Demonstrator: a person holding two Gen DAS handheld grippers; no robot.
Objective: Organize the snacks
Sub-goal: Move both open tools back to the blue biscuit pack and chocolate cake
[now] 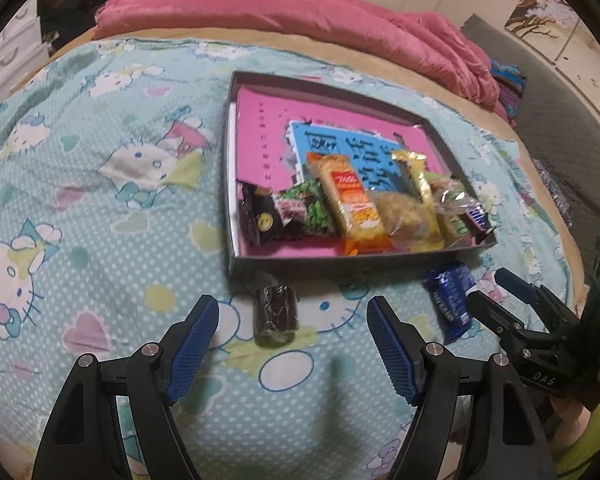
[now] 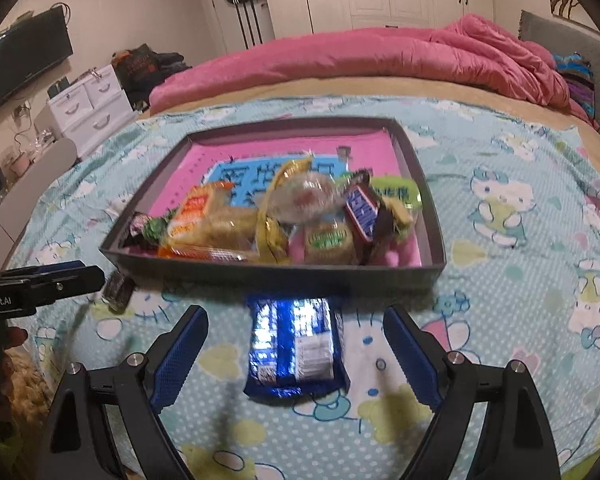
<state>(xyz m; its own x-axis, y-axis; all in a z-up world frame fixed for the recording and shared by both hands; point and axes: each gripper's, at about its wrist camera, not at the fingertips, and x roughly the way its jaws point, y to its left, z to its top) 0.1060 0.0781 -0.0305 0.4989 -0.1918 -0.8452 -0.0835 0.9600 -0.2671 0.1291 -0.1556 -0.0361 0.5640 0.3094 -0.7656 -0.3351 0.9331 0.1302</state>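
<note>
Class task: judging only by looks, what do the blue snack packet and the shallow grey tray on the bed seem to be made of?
Shiny blue snack packet: probably metallised plastic film, glossy; bright highlights glare off its crinkled surface.
Shallow dark grey rectangular tray: likely cardboard, matt; thin straight walls with crisp folded corners and no shine, though rigid plastic cannot be excluded.

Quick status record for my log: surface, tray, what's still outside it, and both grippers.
surface: patterned blanket on a bed
tray: dark shallow tray, pink liner, wrapped snacks piled along its near side
outside tray: dark brown roll snack and blue foil packet, both lying on the blanket in front of the tray's near wall
left gripper: open, empty, aimed at the dark brown roll snack, not touching
right gripper: open, blue foil packet lies between its fingers, pads clear of it
</note>
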